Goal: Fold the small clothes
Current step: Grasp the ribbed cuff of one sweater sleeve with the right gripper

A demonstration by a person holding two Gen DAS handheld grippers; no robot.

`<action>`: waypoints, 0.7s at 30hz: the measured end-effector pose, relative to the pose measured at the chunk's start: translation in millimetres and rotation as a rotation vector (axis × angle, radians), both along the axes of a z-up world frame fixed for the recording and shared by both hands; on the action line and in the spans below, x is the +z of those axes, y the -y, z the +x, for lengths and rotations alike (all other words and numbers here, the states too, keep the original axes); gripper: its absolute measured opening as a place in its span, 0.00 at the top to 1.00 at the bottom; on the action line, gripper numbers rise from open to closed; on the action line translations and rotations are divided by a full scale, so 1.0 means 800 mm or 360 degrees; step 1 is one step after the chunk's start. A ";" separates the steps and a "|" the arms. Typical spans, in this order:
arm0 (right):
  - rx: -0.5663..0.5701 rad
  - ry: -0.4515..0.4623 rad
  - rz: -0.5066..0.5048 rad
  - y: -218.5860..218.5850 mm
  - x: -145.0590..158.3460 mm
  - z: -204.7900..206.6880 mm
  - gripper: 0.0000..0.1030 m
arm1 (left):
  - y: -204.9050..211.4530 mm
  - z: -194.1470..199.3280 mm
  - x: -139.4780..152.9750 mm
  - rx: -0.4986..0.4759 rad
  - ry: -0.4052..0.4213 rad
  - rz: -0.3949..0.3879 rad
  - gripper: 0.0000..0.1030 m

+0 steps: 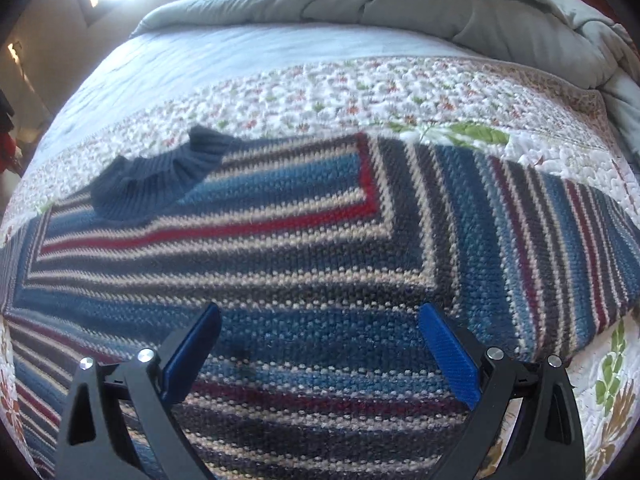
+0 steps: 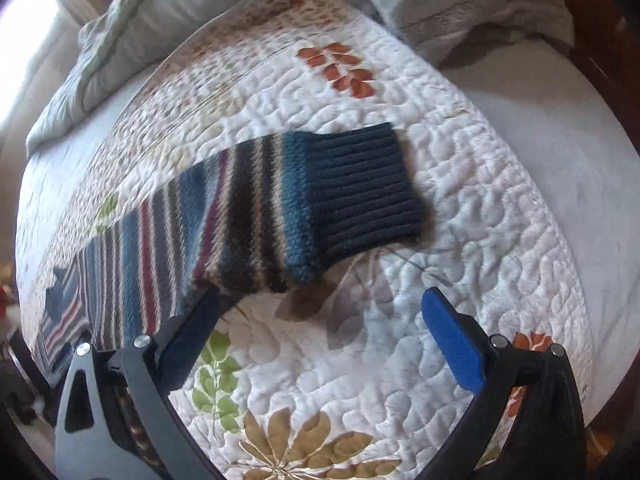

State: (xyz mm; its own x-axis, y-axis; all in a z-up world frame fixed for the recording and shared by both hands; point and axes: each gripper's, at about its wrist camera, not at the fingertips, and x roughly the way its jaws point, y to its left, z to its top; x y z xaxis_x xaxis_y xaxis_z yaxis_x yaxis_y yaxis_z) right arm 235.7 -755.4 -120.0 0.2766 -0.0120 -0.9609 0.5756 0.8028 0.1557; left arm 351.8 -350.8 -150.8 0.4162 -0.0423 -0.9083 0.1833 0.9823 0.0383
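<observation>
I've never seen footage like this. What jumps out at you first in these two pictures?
The striped knitted sweater spread flat on the flowered quilt, its dark collar to the left. In the right view its sleeve stretches across the quilt and ends in a dark ribbed cuff. Low in each picture, blue-padded grippers stand open: the left gripper over the sweater, the right gripper by the sleeve.

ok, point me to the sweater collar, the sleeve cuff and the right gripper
collar (image 1: 160,176), left wrist view, ribbed navy neckband
cuff (image 2: 360,188), right wrist view, middle of dark ribbing
right gripper (image 2: 320,320), right wrist view, midway between open fingertips
</observation>
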 end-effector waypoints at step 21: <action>-0.0182 0.0298 -0.0103 0.010 -0.009 0.027 0.90 | -0.057 -0.031 0.013 -0.0106 0.0065 0.0042 0.04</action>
